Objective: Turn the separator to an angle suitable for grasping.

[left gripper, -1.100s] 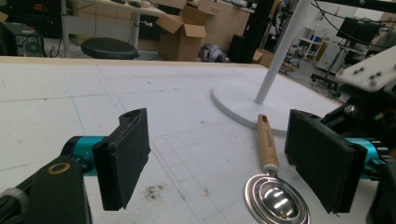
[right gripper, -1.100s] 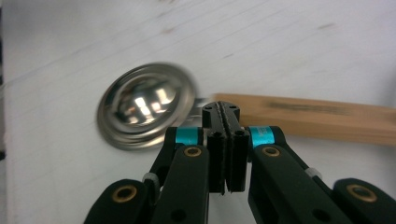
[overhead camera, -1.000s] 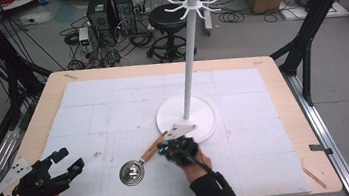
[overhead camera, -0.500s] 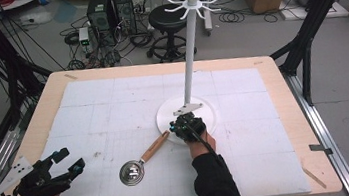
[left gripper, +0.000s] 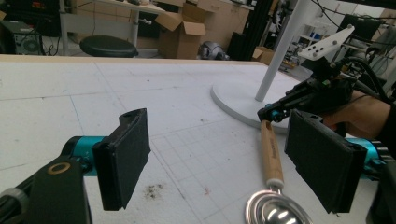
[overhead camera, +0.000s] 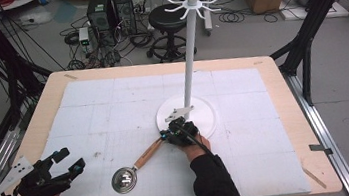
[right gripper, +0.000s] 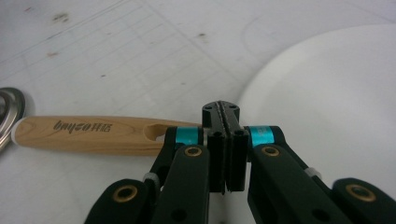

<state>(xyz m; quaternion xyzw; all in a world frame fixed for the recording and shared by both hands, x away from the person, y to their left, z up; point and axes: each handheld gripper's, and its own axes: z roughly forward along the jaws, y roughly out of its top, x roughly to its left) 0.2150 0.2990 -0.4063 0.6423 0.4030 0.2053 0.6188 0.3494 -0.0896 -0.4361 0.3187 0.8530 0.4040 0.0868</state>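
- Evidently the right gripper (overhead camera: 173,136) sits at the near edge of the white stand base (overhead camera: 203,105), jaws pressed together with nothing between them; the wooden handle end lies just beside and behind the jaws, probably lined up for a grasp.
- Ladle (overhead camera: 135,167) lies flat mid-desk toward the near edge, metal bowl (overhead camera: 124,179) nearest the person, handle (right gripper: 88,134) angled toward the base.
- Left gripper (overhead camera: 65,164) hovers over the near left corner, jaws wide, holding nothing.
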